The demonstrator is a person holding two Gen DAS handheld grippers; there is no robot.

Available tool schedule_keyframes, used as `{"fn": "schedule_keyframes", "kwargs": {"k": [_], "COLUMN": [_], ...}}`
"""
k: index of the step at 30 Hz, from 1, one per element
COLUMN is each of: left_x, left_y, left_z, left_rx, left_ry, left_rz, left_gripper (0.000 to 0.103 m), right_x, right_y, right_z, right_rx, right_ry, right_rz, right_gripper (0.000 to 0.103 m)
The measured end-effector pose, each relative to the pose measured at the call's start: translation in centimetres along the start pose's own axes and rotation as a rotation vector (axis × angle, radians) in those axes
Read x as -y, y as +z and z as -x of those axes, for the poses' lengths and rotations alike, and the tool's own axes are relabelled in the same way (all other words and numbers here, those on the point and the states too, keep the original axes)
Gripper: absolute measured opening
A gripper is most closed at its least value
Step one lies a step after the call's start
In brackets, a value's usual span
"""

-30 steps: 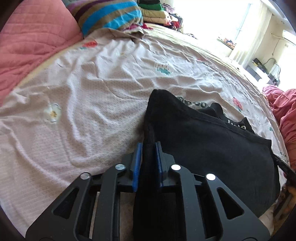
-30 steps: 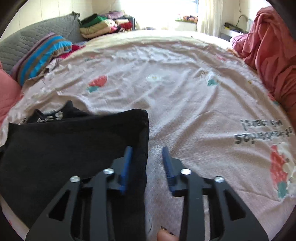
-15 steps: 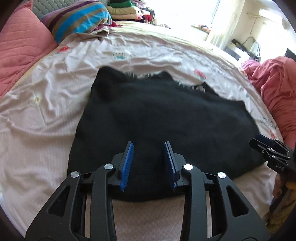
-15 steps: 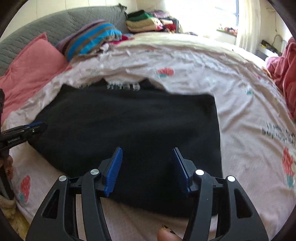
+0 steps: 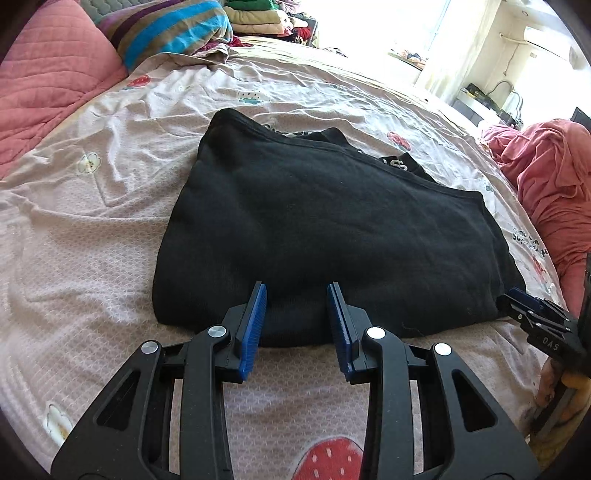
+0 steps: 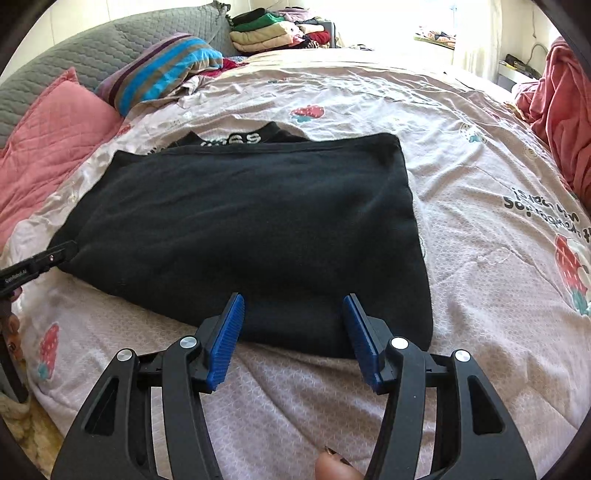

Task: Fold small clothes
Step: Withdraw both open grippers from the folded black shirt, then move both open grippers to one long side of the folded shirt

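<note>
Left gripper (image 5: 296,291) jaws have just been opening, nothing between them, above near edge of folded black garment (image 5: 332,229) flat on bed (image 5: 92,221). Right gripper (image 5: 517,301) at garment's right corner.

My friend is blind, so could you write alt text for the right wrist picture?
A folded black garment lies flat on a pink strawberry-print bedsheet, with open blue-padded tongs just over its near edge, holding nothing. Pillows and stacked clothes sit behind.

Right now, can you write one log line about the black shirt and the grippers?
black shirt: folded, flat on bed sheet | left hand-held gripper: open, holds nothing | right hand-held gripper: open, holds nothing
</note>
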State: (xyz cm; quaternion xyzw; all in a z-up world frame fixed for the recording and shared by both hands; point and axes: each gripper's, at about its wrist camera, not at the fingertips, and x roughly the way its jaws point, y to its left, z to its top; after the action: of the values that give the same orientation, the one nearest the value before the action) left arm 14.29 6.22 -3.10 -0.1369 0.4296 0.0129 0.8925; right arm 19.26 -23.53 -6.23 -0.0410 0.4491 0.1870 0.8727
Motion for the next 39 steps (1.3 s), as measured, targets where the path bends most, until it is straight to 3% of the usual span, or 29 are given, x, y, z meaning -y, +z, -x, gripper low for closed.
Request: {"fn": "schedule_keyframes", "kwargs": {"k": [7, 10, 13, 14, 16, 23, 39], "left_x": [-0.1, -0.1, -0.6, -0.7, -1.0, -2.0, -6.2], "left_y": [-0.2, -0.2, -0.1, -0.1, -0.1, -0.2, 0.6], "left_z": [1.8, 2.6, 3.4, 3.6, 4.1, 5.6, 6.4], "left_rx": [0.041, 0.063, 0.08, 0.084, 0.097, 0.132, 0.147], "left_ry": [0.008, 0.032, 0.04, 0.041, 0.05, 0.09, 0.155], "left_rz": [0.014, 0.011, 0.023, 0.027, 0.04, 0.065, 0.176], "left_gripper": [0.039, 0.052, 0.052, 0.055, 0.075, 0.093, 0.093], "right_x": [-0.3, -0.7, -1.4, -1.7, -2.3, -4.7, -11.4], "right_y": [0.3, 0.4, 0.6, 0.7, 0.8, 1.2, 1.9], "right_z": [2.2, 2.7, 3.2, 3.3, 3.6, 4.4, 3.9], "right_rx": [0.045, 0.058, 0.07, 0.073, 0.082, 0.112, 0.134], "right_ry": [0.024, 0.032, 0.038, 0.043, 0.052, 0.061, 0.126], "right_rz": [-0.007, 0.004, 0.023, 0.028, 0.041, 0.093, 0.244], "right_gripper": [0.07, 0.072, 0.078, 0.08, 0.082, 0.092, 0.093]}}
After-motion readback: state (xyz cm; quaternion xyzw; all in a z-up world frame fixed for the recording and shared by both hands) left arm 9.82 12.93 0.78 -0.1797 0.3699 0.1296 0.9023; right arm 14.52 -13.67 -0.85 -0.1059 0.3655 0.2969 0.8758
